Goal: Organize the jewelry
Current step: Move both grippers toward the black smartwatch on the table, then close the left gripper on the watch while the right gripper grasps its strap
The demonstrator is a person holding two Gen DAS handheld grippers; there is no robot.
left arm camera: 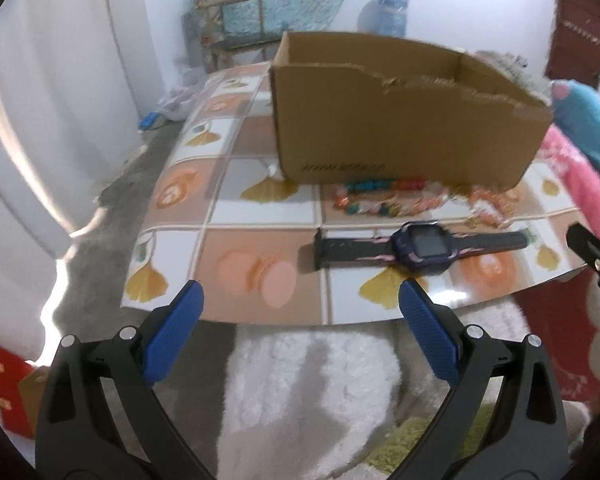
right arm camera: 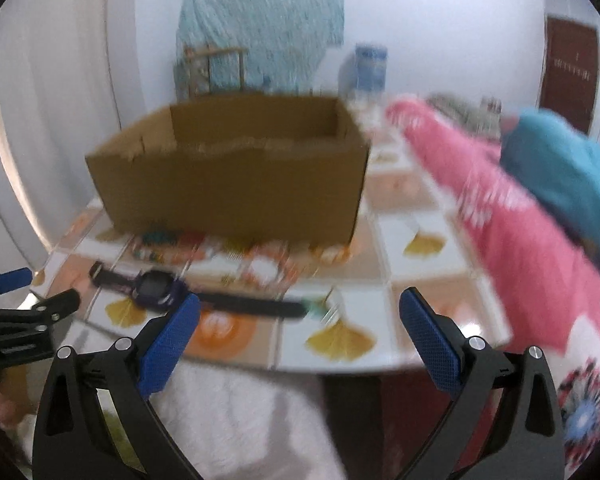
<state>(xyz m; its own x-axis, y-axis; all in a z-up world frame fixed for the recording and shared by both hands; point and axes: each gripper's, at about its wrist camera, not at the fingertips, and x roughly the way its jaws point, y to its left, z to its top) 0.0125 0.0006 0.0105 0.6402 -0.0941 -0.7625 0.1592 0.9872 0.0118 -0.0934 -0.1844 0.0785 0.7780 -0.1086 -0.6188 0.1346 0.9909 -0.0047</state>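
Jewelry: the task's pieces lie loose on the counter, none yet in the box.
Left gripper (left arm camera: 300, 300): blue-padded jaws spread wide, holding nothing, hovering just off the near edge of the tile-patterned counter (left arm camera: 228, 216).
Right gripper (right arm camera: 299, 316): jaws likewise spread and empty, near the same edge; this view is blurred.
Watch: dark purple digital wristwatch with pink-trimmed rubbery strap (left arm camera: 422, 245) lies flat and stretched out, nearest the grippers. It likely handles light, the strap floppy, the case stiff; pinching across the case or the strap close beside it looks safest.
Beads: multicoloured beaded strands in orange, teal and red (left arm camera: 384, 198) lie heaped just beyond the watch, touching or nearly touching the box front. They probably drape and slip; a pinch on a bunched section should hold better than on a single strand.
Box: open brown cardboard box with a torn front rim (left arm camera: 404, 120) stands farthest, upright, its interior mostly hidden.
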